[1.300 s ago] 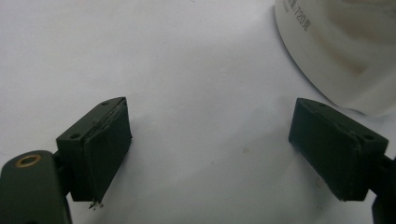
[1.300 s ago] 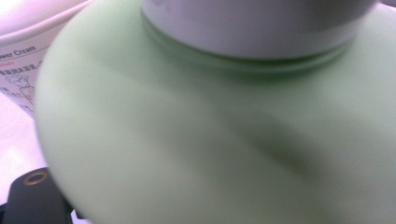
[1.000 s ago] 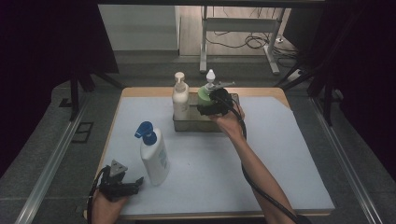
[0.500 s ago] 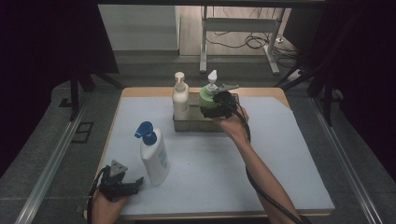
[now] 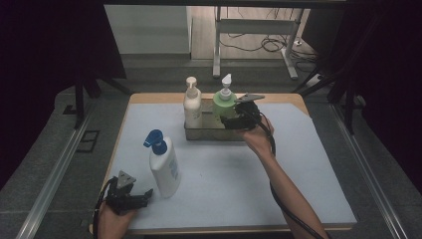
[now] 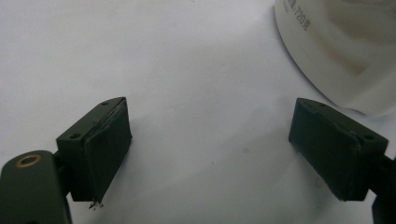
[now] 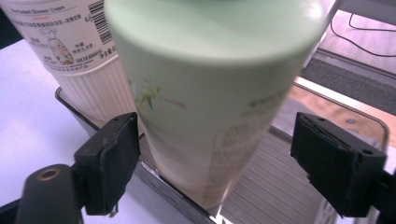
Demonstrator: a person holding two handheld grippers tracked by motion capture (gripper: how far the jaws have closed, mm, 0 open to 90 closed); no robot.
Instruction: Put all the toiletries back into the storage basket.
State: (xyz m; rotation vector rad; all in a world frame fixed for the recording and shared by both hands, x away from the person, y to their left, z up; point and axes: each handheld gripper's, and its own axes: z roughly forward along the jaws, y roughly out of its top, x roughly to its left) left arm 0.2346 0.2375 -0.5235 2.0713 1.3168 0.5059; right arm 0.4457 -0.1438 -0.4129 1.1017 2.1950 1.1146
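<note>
Green bottle [image 7: 210, 93], smooth rounded plastic, between spread right gripper [image 7: 215, 168], ribbed metal tray [image 7: 280, 182]

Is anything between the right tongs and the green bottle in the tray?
Nothing visible. The right tongs stand open around the green bottle, which stands in the metal tray with the cream bottle close beside it, outside the tongs' gap.
</note>
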